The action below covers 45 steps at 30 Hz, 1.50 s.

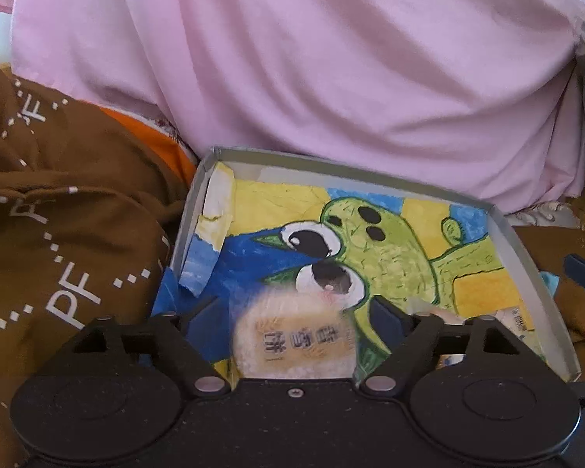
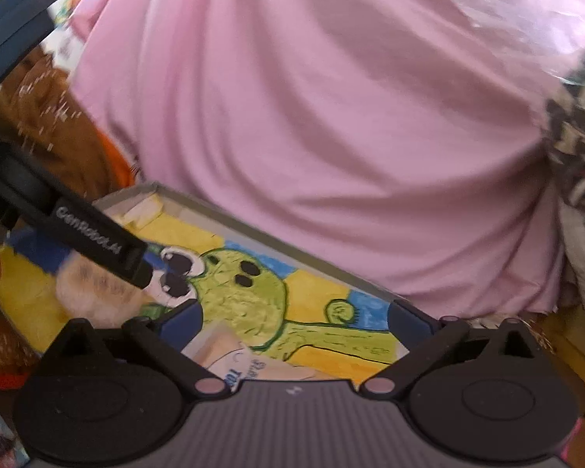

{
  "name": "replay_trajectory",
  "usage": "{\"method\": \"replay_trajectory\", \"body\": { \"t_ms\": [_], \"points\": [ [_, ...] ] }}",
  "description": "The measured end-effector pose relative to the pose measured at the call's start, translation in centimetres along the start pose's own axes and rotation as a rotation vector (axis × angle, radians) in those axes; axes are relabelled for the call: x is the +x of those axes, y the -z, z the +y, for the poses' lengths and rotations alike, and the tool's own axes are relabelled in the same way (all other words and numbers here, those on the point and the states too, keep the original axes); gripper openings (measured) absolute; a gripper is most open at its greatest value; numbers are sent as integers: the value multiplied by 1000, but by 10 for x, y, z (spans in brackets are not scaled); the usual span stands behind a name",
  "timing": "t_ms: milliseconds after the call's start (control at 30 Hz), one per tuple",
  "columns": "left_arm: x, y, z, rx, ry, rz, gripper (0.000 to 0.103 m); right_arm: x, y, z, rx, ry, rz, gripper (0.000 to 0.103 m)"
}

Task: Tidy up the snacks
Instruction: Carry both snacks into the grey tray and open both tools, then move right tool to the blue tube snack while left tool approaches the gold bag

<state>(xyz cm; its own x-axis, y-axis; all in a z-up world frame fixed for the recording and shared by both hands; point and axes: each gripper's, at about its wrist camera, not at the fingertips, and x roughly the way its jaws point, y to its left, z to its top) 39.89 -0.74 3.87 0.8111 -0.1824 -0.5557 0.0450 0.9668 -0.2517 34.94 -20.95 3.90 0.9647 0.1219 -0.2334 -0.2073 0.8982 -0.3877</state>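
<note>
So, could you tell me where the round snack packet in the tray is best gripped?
Grip the round snack packet across its two curved side edges, coming from the near side, as the left tongs are lined up with fingers either side of it. It lies flat on the tray, and its label band spans the middle, so the narrow rounded flanks likely fit the opening best.

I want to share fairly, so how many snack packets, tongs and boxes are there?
Snack packets: 2, a round snack packet and a white snack packet
Tongs: 2, left tongs and right tongs
Box: 1
Total: 5
</note>
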Motion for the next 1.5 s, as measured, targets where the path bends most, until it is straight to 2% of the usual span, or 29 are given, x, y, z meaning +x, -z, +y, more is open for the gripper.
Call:
{"method": "replay_trajectory", "body": {
  "t_ms": [67, 300, 600, 800, 967, 1267, 1500],
  "points": [
    [-7, -2, -1, -11, 7, -10, 98, -9, -2, -8, 50, 10, -9, 103],
    [-47, -4, -8, -26, 15, -69, 99, -52, -9, -33, 199, -2, -39, 103],
    [-126, 14, 0, -21, 20, -170, 101, -128, -20, -46, 322, -18, -125, 103],
    [-174, 32, 14, -5, 14, -216, 102, -177, -21, -48, 372, -36, -145, 103],
    [-210, 50, 30, 0, 18, -239, 102, -210, -16, -41, 358, -54, -138, 103],
    [-253, 92, 48, 48, 22, -203, 102, -251, 7, -20, 303, -124, -79, 103],
    [-264, 126, 54, 95, 33, -110, 102, -267, 29, -4, 205, -203, -4, 103]
  ]
}}
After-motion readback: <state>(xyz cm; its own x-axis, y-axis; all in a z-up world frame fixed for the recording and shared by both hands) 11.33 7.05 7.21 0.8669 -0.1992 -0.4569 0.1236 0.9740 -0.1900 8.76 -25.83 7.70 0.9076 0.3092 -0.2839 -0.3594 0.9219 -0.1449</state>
